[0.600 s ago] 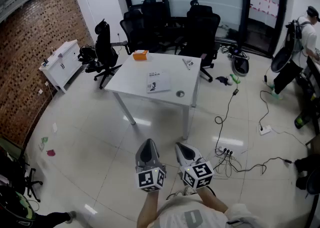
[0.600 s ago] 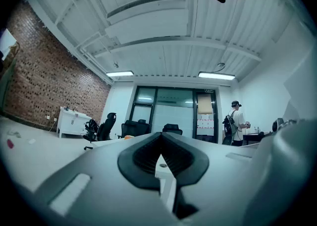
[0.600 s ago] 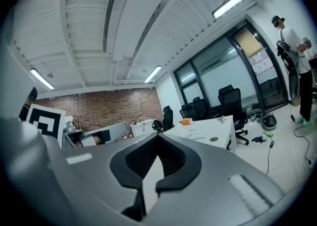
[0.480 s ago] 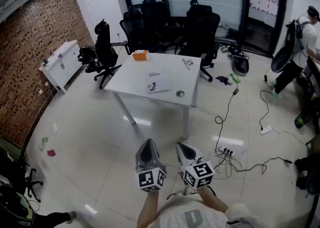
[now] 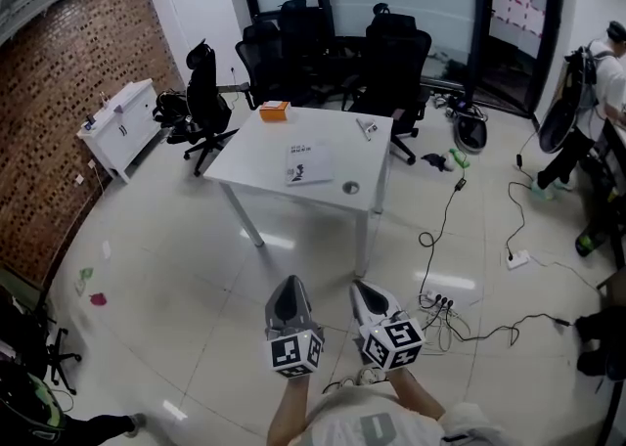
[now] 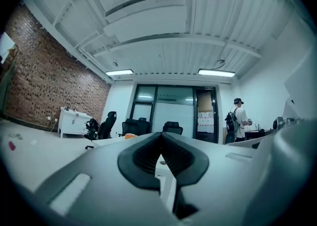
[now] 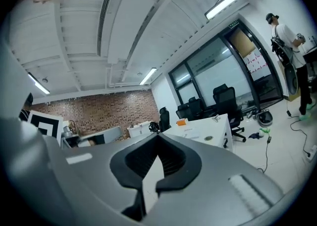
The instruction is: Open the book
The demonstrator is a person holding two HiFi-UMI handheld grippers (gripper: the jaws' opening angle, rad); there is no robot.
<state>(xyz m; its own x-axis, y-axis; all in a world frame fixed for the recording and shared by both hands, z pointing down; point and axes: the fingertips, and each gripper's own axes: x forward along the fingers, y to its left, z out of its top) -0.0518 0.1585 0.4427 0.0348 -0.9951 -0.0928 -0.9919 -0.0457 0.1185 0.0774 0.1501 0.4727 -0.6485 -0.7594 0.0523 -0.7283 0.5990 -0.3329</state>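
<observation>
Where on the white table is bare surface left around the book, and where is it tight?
The table is bare on its left half, from the orange box to the near corner, left of the book. Tighter on the right: a round object near the front edge, a small item behind it.

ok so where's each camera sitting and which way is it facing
Head view: on the person's head, facing forward and steeply down at the table with the book; shows both forearms, left gripper, right gripper.
Left gripper view: on the left gripper, level along its shut jaws toward the table and chairs; shows those jaws.
Right gripper view: on the right gripper, level along its shut jaws toward the table; shows those jaws.
Shared: all three see the table.
</observation>
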